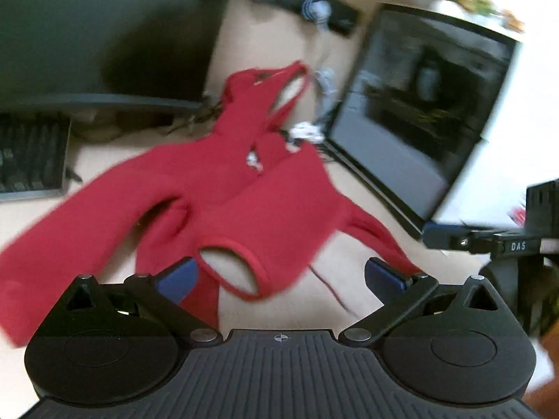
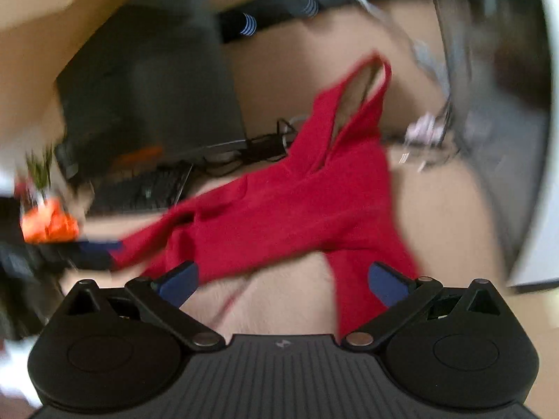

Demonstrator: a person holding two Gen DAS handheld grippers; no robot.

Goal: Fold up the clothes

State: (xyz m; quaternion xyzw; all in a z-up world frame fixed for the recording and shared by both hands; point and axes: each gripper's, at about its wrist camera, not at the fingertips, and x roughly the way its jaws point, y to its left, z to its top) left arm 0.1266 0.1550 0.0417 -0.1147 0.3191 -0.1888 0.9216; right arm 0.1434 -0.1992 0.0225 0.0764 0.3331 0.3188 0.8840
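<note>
Left wrist view: red hoodie (image 1: pixel 223 188) lies rumpled ahead of the left claw (image 1: pixel 279 276) — both claws wide, empty. Spread it flat on the tabletop (image 1: pixel 279 310) before gripping.

Each view sits just behind its own hand-held gripper, looking forward along the two blue-padded fingers, which fill the bottom of the frame. The left wrist view looks down at a slant over the bench (image 1: pixel 335 289) from close range, with the red hoodie (image 1: pixel 223 188) at centre, a keyboard (image 1: pixel 31 160) at the left edge and a laptop (image 1: pixel 419 118) in the upper right. The right wrist view faces the same way, equally near and more blurred. Both share the red hoodie (image 2: pixel 297 202), the keyboard (image 2: pixel 146 188), the bench (image 2: pixel 440 209) and the black strip (image 1: pixel 300 3) at the top (image 2: pixel 279 14)
</note>
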